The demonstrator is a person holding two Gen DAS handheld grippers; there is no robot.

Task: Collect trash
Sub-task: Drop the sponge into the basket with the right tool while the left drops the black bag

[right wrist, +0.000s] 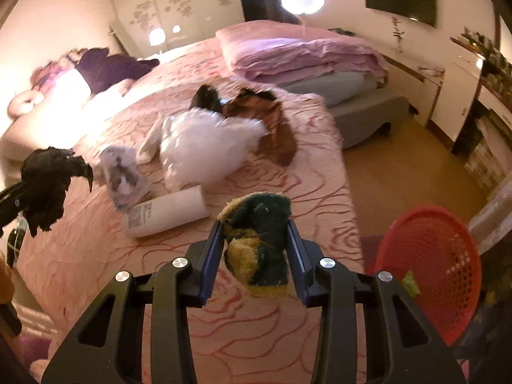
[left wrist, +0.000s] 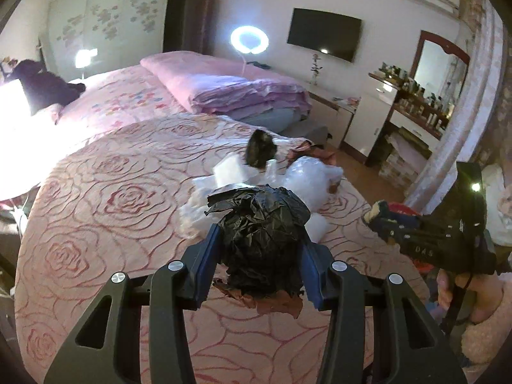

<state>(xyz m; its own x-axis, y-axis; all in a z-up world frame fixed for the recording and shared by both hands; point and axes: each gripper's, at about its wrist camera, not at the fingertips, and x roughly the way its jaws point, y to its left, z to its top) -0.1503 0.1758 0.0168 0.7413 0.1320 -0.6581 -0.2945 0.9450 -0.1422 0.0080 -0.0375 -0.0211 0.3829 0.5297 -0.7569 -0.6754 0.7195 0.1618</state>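
Note:
My left gripper (left wrist: 257,243) is shut on a crumpled black plastic bag (left wrist: 259,220), held above the rose-patterned bedspread (left wrist: 112,224); a brown scrap (left wrist: 275,304) hangs under it. My right gripper (right wrist: 256,246) is shut on a green and yellow scrubbing sponge (right wrist: 259,240). In the right wrist view the same black plastic bag (right wrist: 48,182) shows at the far left. On the bedspread (right wrist: 288,198) lie a white plastic bag (right wrist: 208,147), a white roll (right wrist: 166,214), a printed packet (right wrist: 123,172), brown wrapping (right wrist: 275,118) and a dark lump (right wrist: 206,97). A red mesh basket (right wrist: 428,272) stands at the bed's right.
A folded pink quilt (left wrist: 230,86) lies on the far bed. A ring light (left wrist: 244,40), a wall TV (left wrist: 323,33) and a dresser with several bottles (left wrist: 416,96) line the far wall. A hand in a pink sleeve (left wrist: 480,313) holds the right gripper's body (left wrist: 441,240). Bare floor (right wrist: 400,166) lies right of the bed.

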